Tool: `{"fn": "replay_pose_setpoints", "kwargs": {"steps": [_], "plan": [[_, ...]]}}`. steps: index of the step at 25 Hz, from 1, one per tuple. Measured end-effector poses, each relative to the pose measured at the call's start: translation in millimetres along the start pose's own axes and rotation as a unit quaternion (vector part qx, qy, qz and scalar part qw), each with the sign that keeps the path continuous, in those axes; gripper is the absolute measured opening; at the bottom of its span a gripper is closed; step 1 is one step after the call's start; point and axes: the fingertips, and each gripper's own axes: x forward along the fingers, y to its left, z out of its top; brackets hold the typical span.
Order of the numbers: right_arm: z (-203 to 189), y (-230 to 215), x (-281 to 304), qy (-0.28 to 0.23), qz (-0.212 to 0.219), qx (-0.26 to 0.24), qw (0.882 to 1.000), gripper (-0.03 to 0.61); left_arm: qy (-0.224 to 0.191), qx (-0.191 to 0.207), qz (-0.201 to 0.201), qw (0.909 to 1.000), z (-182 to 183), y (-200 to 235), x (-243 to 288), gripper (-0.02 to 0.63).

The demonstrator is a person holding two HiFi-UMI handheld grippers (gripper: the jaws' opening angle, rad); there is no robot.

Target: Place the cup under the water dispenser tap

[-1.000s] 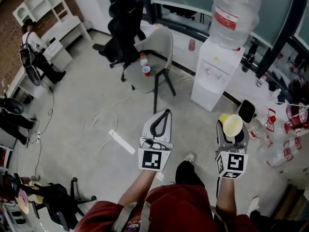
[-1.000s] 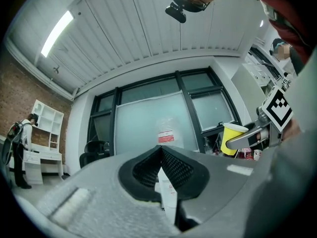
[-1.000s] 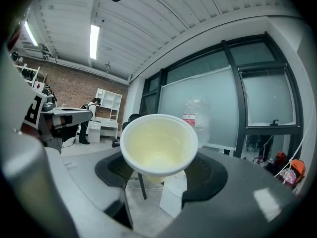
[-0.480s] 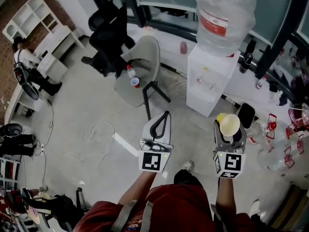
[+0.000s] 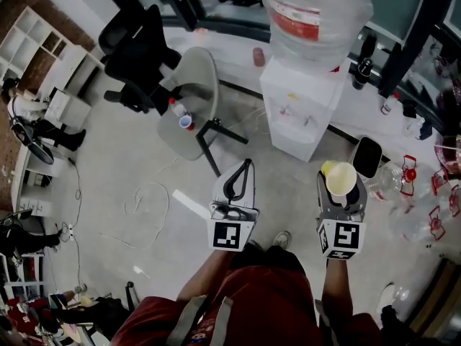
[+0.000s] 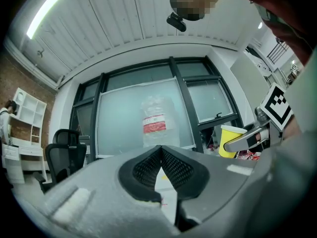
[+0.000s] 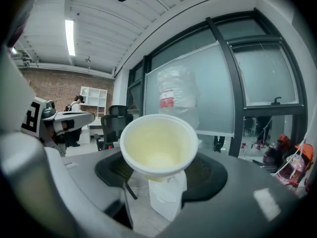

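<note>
Yellow on the outside and pale cream within, the cup (image 5: pixel 341 179) stood upright, mouth up, clenched between the pads of the right claw (image 5: pixel 340 189), which we held out in front of us above the grey floor (image 5: pixel 108 164). In the right gripper view the cup's (image 7: pixel 158 145) rim filled the middle of the frame, its base wedged between the dark pads. It was well apart from the white water dispenser (image 5: pixel 302 114), which stood ahead and a little to the left, topped by a large clear water bottle (image 5: pixel 313 16) with a red label. The taps (image 5: pixel 308 120) on its front showed only as small marks, and nothing stood beneath them. Our left claw (image 5: pixel 249 163) was clenched on nothing, its tips pressed together, level beside the right one. From the left gripper view we could see the cup (image 6: pixel 232 140) off to the right. Left of the dispenser stood a grey chair (image 5: pixel 191 85) with a small bottle (image 5: pixel 175 107) and a red cup (image 5: pixel 186 122) on its seat, and behind it a black office chair (image 5: pixel 140 49).
</note>
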Motion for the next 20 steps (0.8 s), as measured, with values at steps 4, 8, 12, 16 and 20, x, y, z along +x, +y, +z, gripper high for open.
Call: {"fn": "replay_pose_setpoints", "kwargs": {"steps": [4,8,12,16,20], "plan": [[-19,0,20,0.019,0.000,0.003,1.000,0.282,0.011,-0.007,-0.009,0.9999,-23,4,17,-0.002],[-37,7,44,0.033,-0.005,0.003,0.999,0.282,0.020,-0.016,-0.034,0.9991,-55,9,34,-0.002],[-59,17,72,0.048,-0.015,0.002,0.999,0.282,0.026,-0.027,-0.056,0.9977,-87,20,53,-0.002],[-89,33,105,0.074,-0.020,-0.005,0.997,0.283,0.038,-0.035,-0.078,0.9957,-123,36,71,-0.001],[-128,46,140,0.101,-0.026,-0.010,0.994,0.284,0.058,-0.041,-0.096,0.9928,-169,52,86,0.000]]}}
